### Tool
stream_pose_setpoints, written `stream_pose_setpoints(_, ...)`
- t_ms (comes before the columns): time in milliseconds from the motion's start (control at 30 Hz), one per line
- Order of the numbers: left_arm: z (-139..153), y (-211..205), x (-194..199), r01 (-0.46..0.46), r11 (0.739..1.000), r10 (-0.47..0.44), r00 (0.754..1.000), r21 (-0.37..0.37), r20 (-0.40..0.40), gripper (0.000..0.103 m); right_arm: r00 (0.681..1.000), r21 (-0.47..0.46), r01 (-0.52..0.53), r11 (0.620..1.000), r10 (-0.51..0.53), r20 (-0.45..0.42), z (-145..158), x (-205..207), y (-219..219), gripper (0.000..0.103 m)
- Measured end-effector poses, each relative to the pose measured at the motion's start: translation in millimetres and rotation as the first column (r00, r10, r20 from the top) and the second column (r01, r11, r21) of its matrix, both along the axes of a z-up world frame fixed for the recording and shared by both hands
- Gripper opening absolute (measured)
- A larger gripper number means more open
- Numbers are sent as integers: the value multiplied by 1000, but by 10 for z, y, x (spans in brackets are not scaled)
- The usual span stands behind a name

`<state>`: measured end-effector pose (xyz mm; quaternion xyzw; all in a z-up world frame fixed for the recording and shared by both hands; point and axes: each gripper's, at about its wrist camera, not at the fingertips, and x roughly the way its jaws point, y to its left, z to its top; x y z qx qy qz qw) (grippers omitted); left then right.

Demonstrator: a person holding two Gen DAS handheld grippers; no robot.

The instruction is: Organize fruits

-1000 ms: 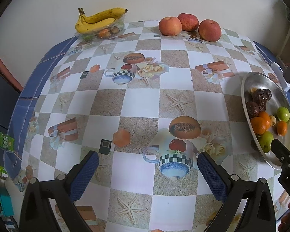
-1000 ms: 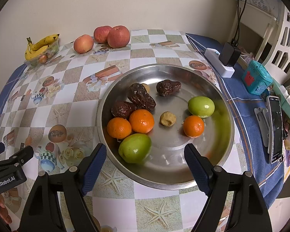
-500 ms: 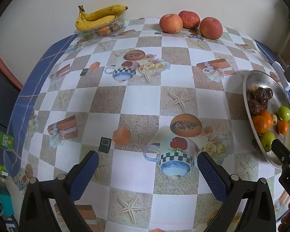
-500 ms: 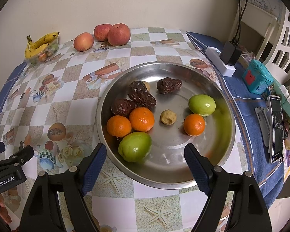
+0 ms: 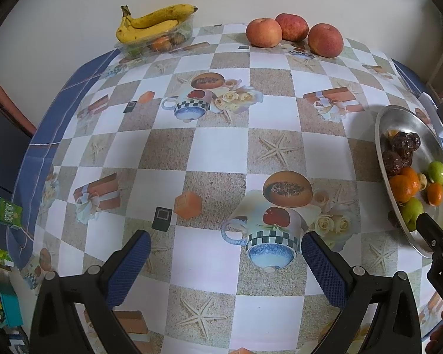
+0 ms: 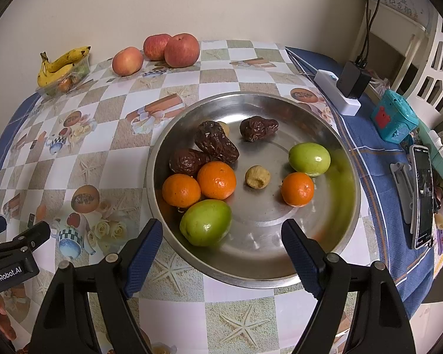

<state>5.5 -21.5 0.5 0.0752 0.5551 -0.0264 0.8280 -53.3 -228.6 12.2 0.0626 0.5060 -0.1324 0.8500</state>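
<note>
A round steel plate (image 6: 325, 253) holds three oranges (image 6: 216, 180), two green fruits (image 6: 205, 222), dark dried dates (image 6: 216, 142) and a small tan nut (image 6: 257, 176). My right gripper (image 6: 221, 236) is open and empty at the plate's near rim, beside the nearer green fruit. My left gripper (image 5: 226, 250) is open and empty over bare tablecloth; the plate (image 5: 381, 159) lies to its right. Three apples (image 5: 292, 32) and a banana bunch (image 5: 153, 23) on a clear tray sit at the table's far edge.
The table has a checkered printed cloth (image 5: 215, 153). A white power strip with black adapter (image 6: 342, 88), a teal toy (image 6: 394, 119) and a phone (image 6: 422, 203) lie right of the plate. A wall runs behind the table.
Both grippers have drifted slightly back and down, so the table's objects sit a little lower and farther in view. Both stay open. No fruit has moved.
</note>
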Motion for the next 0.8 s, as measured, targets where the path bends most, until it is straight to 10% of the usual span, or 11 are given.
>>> stream_pose_setpoints(800, 9, 27, 4, -8, 1000, 8, 1000, 2, 3, 103, 1000, 1, -2, 1000, 2, -5, -1, 2, 3, 83)
